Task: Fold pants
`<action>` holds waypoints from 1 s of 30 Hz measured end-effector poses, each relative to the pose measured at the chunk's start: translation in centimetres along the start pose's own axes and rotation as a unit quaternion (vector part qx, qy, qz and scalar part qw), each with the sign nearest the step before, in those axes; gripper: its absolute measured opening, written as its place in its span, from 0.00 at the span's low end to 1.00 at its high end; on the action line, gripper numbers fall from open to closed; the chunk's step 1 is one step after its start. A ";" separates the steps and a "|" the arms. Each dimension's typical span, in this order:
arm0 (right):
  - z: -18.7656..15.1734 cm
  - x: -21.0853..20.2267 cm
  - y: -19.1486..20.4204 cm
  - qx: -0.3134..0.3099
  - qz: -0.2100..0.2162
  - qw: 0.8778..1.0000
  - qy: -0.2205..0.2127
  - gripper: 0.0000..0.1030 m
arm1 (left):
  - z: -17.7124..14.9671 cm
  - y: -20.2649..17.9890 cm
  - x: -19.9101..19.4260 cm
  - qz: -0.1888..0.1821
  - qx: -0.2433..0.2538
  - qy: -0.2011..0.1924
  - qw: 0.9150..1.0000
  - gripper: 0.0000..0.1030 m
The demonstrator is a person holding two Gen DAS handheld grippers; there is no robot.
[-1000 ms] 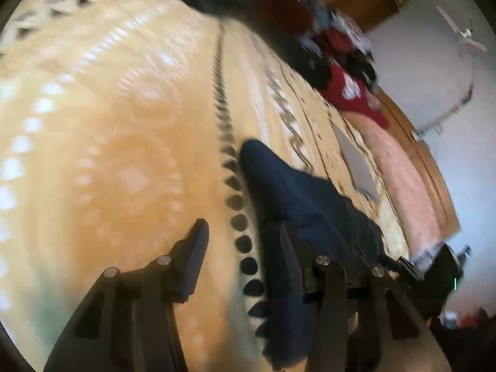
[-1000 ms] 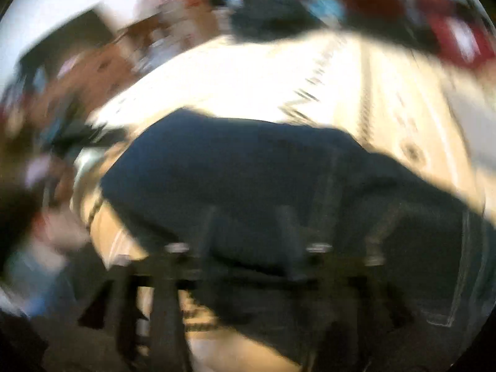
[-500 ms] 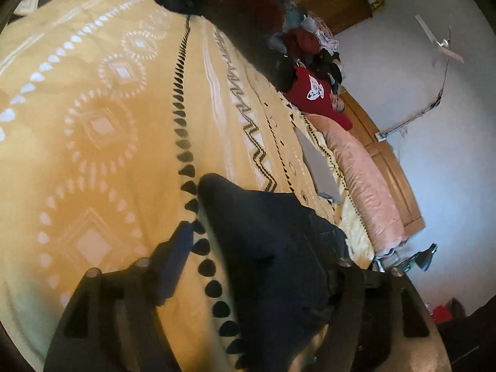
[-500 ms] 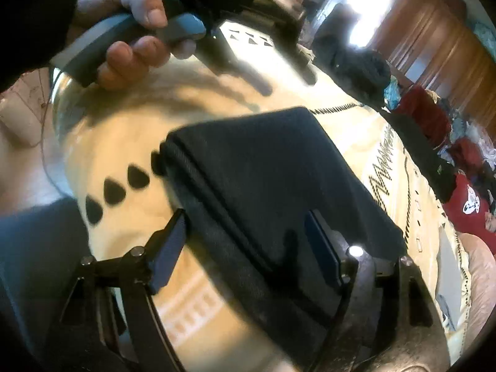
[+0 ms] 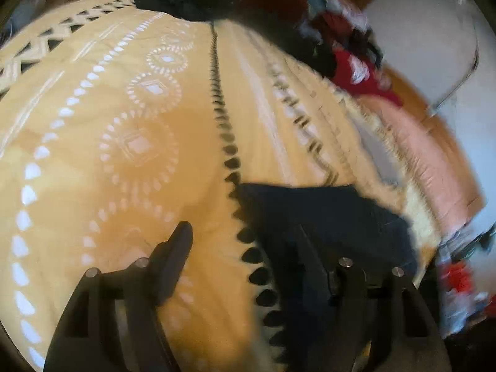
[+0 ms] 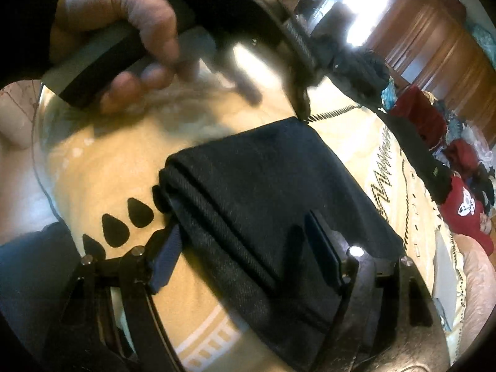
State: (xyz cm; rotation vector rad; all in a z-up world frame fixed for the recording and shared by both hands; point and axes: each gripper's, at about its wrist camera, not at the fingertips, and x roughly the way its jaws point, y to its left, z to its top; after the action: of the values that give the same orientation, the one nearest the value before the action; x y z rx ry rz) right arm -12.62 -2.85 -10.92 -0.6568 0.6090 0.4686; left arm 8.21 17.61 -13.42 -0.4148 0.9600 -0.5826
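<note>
The folded dark navy denim pants (image 6: 263,204) lie on the yellow patterned bedspread (image 5: 130,161), between the spread fingers of the right hand-held gripper (image 6: 245,249) and beside the spread left hand-held gripper (image 5: 245,245).

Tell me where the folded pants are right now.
The folded pants lie on the yellow patterned bedspread, centre of the right wrist view between the open right claw fingers; in the left wrist view they sit lower right, beside the black teardrop row.

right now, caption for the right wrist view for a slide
Right gripper open astride folded dark pants on a yellow patterned bedspread, left hand holding its gripper above.
</note>
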 end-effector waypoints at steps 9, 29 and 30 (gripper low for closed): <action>0.6 -0.2 0.5 -0.008 -0.010 1.000 -0.002 0.66 | 1.3 1.1 5.0 -0.106 -0.036 0.093 0.989 0.70; 2.4 -0.6 -2.4 0.114 0.074 0.991 0.009 0.15 | 4.1 0.8 6.9 -0.095 -0.020 0.052 0.994 0.13; 2.7 -1.2 -2.4 0.118 0.078 0.990 0.004 0.15 | 4.2 0.9 6.2 -0.100 -0.024 0.044 0.994 0.12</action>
State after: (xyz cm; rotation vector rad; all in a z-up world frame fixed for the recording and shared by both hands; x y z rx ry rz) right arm -11.11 -2.97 -7.38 -0.3872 0.7151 0.5304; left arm 14.82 14.72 -15.72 -0.5358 1.0243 -0.7660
